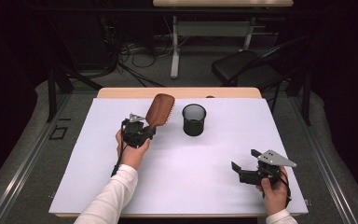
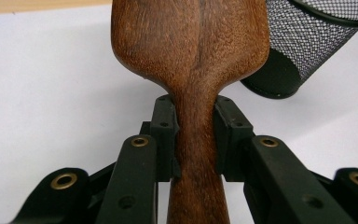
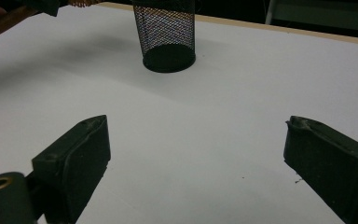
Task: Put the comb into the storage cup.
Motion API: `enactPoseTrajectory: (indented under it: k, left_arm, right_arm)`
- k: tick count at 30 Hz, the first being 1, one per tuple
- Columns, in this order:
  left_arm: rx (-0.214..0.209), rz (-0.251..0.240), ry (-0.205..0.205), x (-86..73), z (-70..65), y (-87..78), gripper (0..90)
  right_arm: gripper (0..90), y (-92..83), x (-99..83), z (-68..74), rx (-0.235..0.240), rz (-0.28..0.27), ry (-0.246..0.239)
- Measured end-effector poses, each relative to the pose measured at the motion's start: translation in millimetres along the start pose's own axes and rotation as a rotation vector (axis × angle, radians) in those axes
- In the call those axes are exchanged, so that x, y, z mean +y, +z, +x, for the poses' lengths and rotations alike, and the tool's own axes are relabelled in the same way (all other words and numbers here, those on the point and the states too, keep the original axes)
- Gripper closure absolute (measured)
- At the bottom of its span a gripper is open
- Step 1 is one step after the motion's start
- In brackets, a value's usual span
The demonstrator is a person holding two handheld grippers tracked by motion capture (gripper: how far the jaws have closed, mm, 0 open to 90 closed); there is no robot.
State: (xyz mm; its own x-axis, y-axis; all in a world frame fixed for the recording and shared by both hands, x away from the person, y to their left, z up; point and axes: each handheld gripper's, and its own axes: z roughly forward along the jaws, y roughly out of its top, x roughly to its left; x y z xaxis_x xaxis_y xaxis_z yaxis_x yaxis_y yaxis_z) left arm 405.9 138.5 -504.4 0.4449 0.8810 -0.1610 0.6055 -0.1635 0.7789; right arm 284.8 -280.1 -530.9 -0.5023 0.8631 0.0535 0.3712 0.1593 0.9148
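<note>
A: Nearest, the right gripper is held low over the white table cover, its jaws spread wide with nothing between them.

B: And the left gripper?

A: It is clamped on the narrow neck of the wooden hairbrush, just below where the paddle head widens. In the high view the hairbrush is seen lifted off the cover, head pointing away, just left of the black mesh cup.

B: How is the brush judged to handle?

A: Stiff and fairly light, it is thought; the varnished, grained wood may prove slippery, so the waisted neck is well chosen. The cup, an open round mesh cylinder, is probably easily tipped.
</note>
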Motion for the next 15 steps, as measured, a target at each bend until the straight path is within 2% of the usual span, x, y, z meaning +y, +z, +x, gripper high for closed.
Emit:
enactPoseTrajectory:
  k: [15]
  left_arm:
    - [-0.031, -0.091, 0.031, -2.0, -6.1, -23.3, 72.3]
  right_arm:
    - [6.7, 1.4, -0.8, 1.1, -0.003, 0.009, 0.002]
